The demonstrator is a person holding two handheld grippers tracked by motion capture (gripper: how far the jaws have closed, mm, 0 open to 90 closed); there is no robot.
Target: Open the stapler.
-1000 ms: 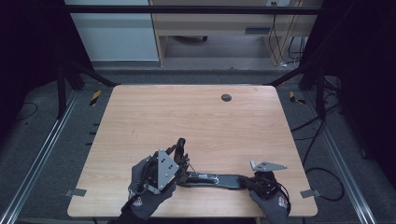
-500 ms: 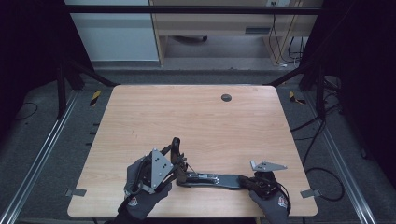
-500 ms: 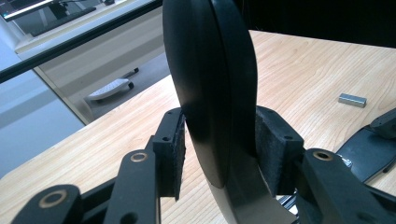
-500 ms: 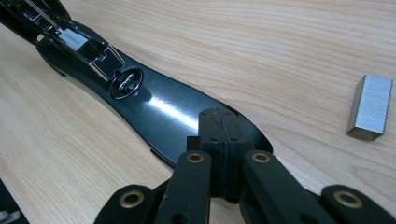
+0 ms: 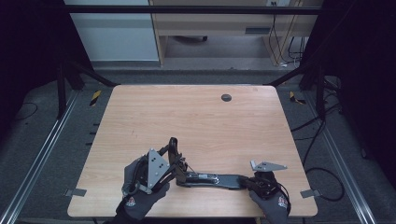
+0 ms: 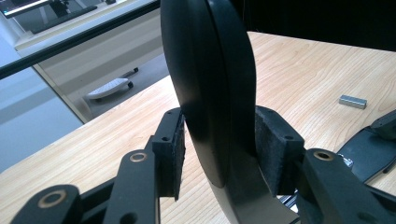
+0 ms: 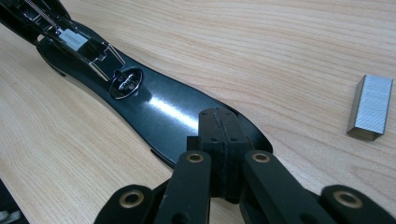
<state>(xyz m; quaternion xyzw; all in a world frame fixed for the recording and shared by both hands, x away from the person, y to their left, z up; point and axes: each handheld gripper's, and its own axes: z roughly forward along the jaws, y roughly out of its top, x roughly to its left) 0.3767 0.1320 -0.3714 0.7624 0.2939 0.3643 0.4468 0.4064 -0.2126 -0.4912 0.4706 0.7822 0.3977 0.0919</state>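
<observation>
free: far table (image 5: 187,112) bare | blocked: opened stapler (image 5: 205,178) near front edge, staple block (image 7: 371,107) beside

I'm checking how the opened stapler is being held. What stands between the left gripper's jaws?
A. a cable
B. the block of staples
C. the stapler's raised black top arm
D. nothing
C: in the left gripper view the stapler's raised black top arm stands upright between the pads of the left gripper, while the block of staples lies apart on the table.

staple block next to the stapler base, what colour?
Silvery grey metal staple block; the right gripper view shows it best.
</observation>
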